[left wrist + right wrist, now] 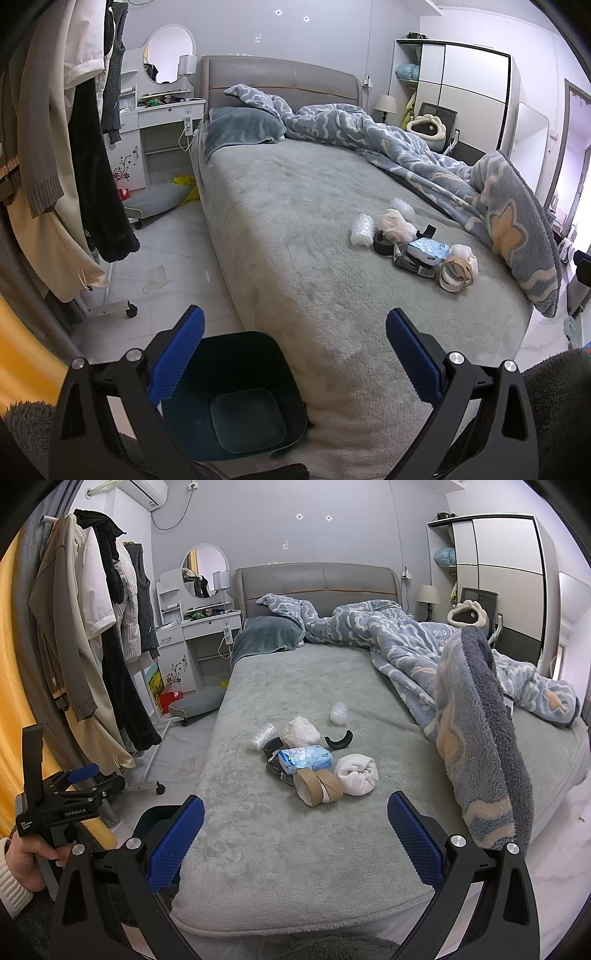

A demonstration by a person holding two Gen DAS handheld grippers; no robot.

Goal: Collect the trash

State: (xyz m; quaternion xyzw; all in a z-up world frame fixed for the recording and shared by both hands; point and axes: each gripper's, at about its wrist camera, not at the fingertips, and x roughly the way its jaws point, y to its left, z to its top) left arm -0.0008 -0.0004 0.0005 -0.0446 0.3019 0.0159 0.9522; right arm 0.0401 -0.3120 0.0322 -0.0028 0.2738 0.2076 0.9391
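On the grey bed (280,849), near its foot end, lies a heap of trash (314,764): 2 cardboard tape rolls (319,786), a blue tissue pack (306,757), white wads and clear wrappers. Just right of it a rumpled blue blanket (476,738) rises. Both the left gripper (295,354) and right gripper (295,834) hover with jaws wide apart, holding nothing. Below the bed's corner stands a dark bin (240,398); hanging clothes (92,627) crowd the left.

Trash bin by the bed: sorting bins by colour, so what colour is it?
Black trash bin, inside and out; clearest in the left wrist view.
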